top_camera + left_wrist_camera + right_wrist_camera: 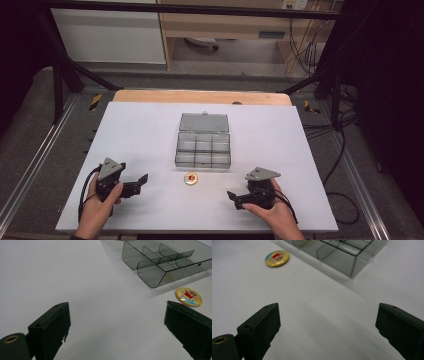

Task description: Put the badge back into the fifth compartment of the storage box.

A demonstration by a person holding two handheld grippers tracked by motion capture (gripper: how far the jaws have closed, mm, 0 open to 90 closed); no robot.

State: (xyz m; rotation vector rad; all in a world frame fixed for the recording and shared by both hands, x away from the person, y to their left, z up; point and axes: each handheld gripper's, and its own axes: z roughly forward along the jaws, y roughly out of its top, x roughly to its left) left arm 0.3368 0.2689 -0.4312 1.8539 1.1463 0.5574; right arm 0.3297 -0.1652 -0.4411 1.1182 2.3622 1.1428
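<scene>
The round yellow badge [190, 178] lies flat on the white desk [150, 130], just in front of the clear compartment box [203, 151], whose lid stands open. The left gripper [141, 181] rests to the badge's left and the right gripper [234, 197] to its right. Both have jaws spread wide and hold nothing.

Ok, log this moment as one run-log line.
left gripper: open, empty | right gripper: open, empty | badge: on table, in front of open divided box | contact: none
</scene>
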